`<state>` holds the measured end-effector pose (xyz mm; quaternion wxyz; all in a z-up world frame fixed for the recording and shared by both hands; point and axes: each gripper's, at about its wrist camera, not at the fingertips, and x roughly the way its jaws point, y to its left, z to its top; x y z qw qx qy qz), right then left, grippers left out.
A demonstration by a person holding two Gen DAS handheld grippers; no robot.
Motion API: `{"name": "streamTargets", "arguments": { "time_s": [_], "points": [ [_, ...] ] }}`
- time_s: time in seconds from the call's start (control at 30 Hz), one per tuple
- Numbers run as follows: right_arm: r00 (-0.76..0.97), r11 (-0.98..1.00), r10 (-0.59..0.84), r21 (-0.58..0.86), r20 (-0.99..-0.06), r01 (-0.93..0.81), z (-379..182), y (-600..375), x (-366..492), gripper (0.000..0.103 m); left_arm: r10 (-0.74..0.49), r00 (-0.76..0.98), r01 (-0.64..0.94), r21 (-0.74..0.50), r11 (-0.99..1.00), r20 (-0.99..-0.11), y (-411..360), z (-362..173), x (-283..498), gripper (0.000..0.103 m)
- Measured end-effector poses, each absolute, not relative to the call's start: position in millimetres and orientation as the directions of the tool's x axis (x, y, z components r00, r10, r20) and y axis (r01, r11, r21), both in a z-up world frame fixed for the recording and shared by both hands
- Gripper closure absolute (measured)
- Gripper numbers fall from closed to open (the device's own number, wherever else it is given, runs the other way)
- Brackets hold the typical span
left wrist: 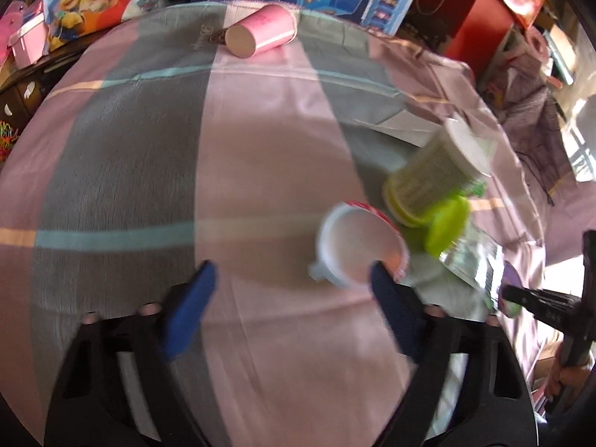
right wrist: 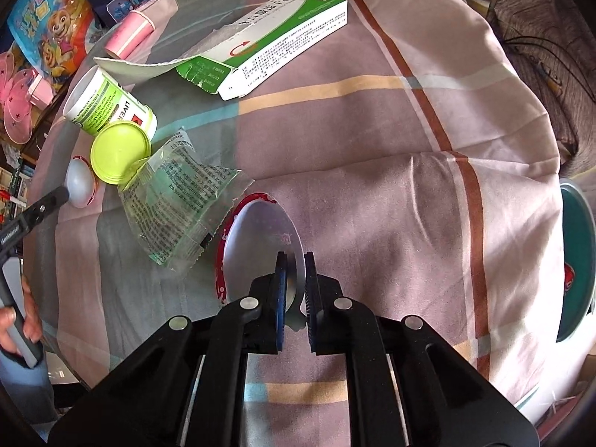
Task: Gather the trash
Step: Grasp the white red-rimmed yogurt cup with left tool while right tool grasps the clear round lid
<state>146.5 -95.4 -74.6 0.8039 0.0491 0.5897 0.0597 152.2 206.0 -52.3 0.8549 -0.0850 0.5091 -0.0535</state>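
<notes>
My right gripper (right wrist: 295, 260) is shut on the near edge of a round white lid with a red rim (right wrist: 257, 231), which lies on the striped cloth. My left gripper (left wrist: 292, 266) stands open low over the cloth. Its right finger (left wrist: 383, 290) is at the mouth of a small white cup with a red rim (left wrist: 354, 246) lying on its side; nothing is between the pads. The same cup (right wrist: 80, 182) appears at the left of the right wrist view, with the left gripper's finger (right wrist: 52, 199) touching it. A crumpled clear wrapper (right wrist: 178, 201) lies between cup and lid.
A white bottle with a green label (right wrist: 108, 100) and its lime-green lid (right wrist: 119, 152) lie beside the cup. A torn green-and-white carton (right wrist: 283, 37) and a pink paper cup (left wrist: 260, 29) lie farther back. A teal-rimmed round container (right wrist: 575, 260) is at the right edge. Toy boxes crowd the far side.
</notes>
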Motion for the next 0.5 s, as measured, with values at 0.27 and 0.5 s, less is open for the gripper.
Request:
{"name": "streamTargets", "arguments": {
  "time_s": [0.27,0.5],
  "points": [
    [0.297,0.989,0.149,0.141,-0.943,-0.046,-74,-92,148,0.094,-0.142,0.452,0.145,-0.085,0.986,-0.881,173,-64,170,0.057],
    [0.302,0.985,0.17,0.165,-0.938,-0.042,-73,-99,146,0.095,-0.124,0.492,0.189,-0.034,0.981,-0.862,148,-55,152,0.095]
  ]
}}
